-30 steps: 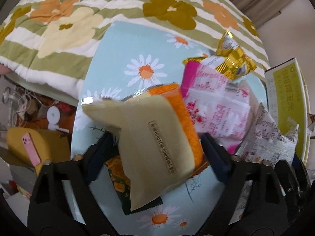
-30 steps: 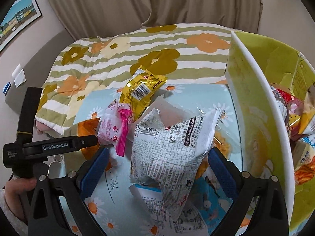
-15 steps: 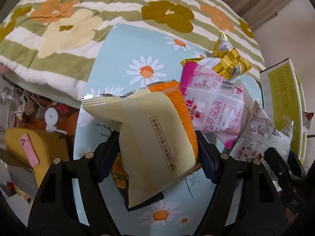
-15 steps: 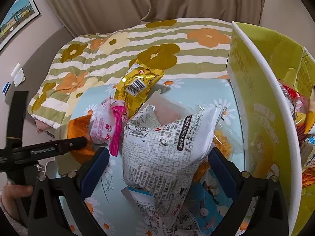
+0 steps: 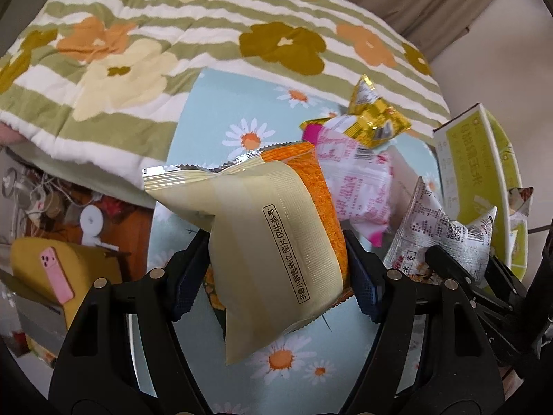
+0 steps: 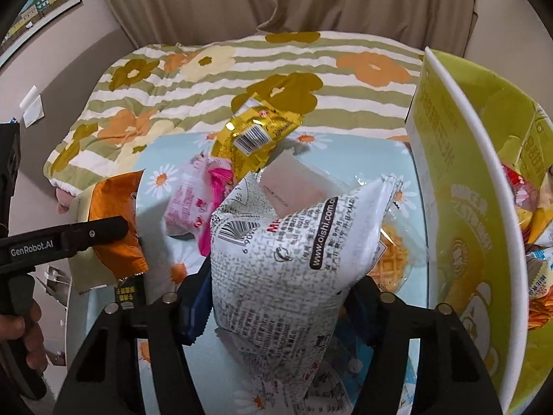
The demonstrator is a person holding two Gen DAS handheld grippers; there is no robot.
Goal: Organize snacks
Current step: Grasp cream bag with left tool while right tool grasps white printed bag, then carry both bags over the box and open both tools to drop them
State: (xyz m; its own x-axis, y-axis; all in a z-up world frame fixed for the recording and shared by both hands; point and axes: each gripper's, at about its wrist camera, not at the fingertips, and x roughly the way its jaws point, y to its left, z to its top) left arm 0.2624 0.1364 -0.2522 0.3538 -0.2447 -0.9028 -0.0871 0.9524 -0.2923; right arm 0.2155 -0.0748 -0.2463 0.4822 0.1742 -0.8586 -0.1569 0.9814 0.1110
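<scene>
- The left gripper is clamped on a cream and orange snack packet; both blue pads press the packet's sides, and the packet stands up between them with its crimped top edge away from the camera.
- A boxed line of Chinese print runs down the cream face of that packet; I cannot read it with certainty.
- The right gripper has just been closing, and its pads now squeeze a white newsprint-patterned bag that fills the gap between them.
- On that bag "www.oishi.com.c" reads along a dark band, with a barcode near its upper left.
- Both packets sit above a pale blue daisy-print cloth, which lies in front of a green-striped floral quilt.
- Far of the newsprint bag in the right wrist view lie a pink and white packet and, beyond it, a gold foil packet with a white barcode label; they touch one another.
- A waffle in clear wrap lies just right of the newsprint bag.
- At the right edge stands a yellow-green carton with large Chinese characters on its side; more snacks lie inside it.
- The left gripper's black arm, seen in the right wrist view, bears "GenRobot.AI", and a hand grips its handle.
- A pink phone rests on a yellow surface at the far left, off the cloth.
</scene>
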